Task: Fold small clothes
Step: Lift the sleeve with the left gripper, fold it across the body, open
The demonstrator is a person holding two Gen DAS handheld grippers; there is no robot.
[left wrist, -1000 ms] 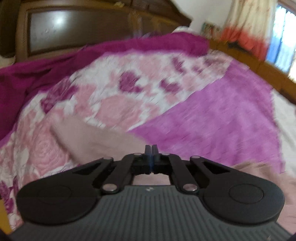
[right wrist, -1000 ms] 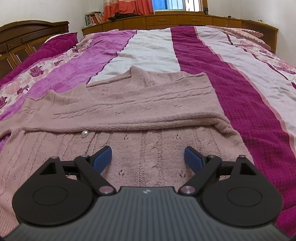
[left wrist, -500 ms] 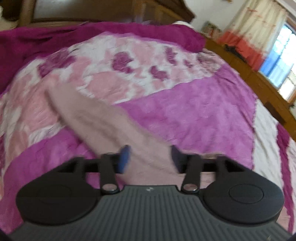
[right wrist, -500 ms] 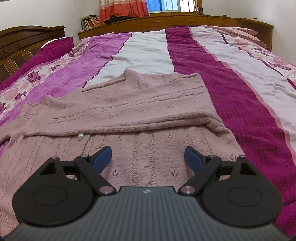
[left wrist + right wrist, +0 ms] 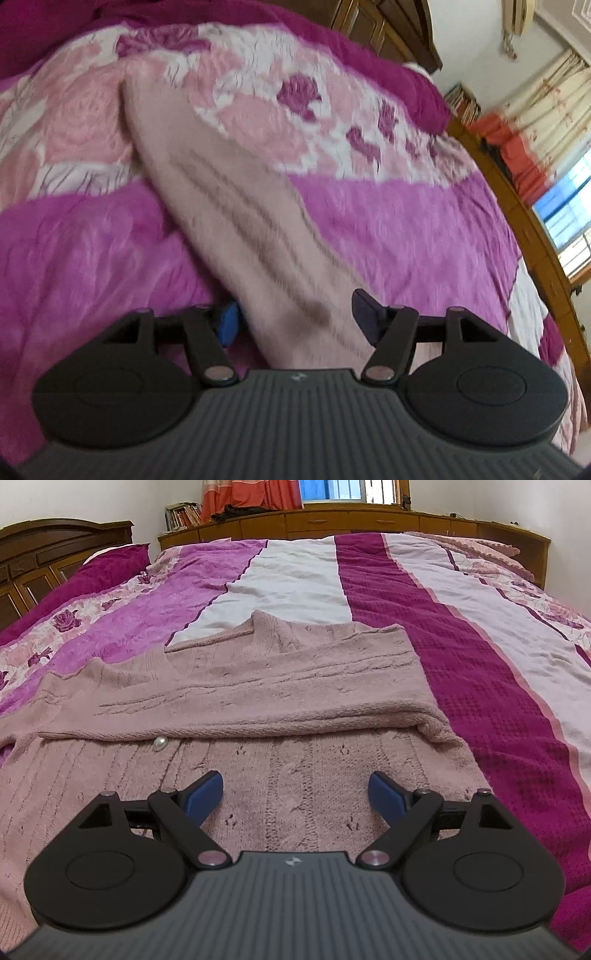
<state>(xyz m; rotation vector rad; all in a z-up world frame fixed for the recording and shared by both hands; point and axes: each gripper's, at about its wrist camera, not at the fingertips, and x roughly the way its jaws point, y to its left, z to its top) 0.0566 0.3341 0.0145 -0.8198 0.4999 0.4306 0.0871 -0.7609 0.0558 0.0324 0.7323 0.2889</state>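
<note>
Our left gripper (image 5: 295,314) jaws are opening around the sweater's sleeve (image 5: 236,206); our right gripper (image 5: 295,794) hangs open above the sweater (image 5: 258,701).

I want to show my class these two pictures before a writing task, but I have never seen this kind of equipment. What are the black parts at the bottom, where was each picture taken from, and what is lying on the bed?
No robot here: a person holds a two-finger gripper in each hand, and a camera on each looks forward along the fingers. The black parts are the grippers themselves.

One picture is from the left gripper. Its jaws are opening, with a stretched-out sleeve of the pink sweater lying between them, not pinched.

The other is from the right gripper, open and holding nothing, above the sweater's body.

The pink knitted sweater lies flat on the striped bedspread, its other sleeve already folded across the chest, near a pearl button.
</note>
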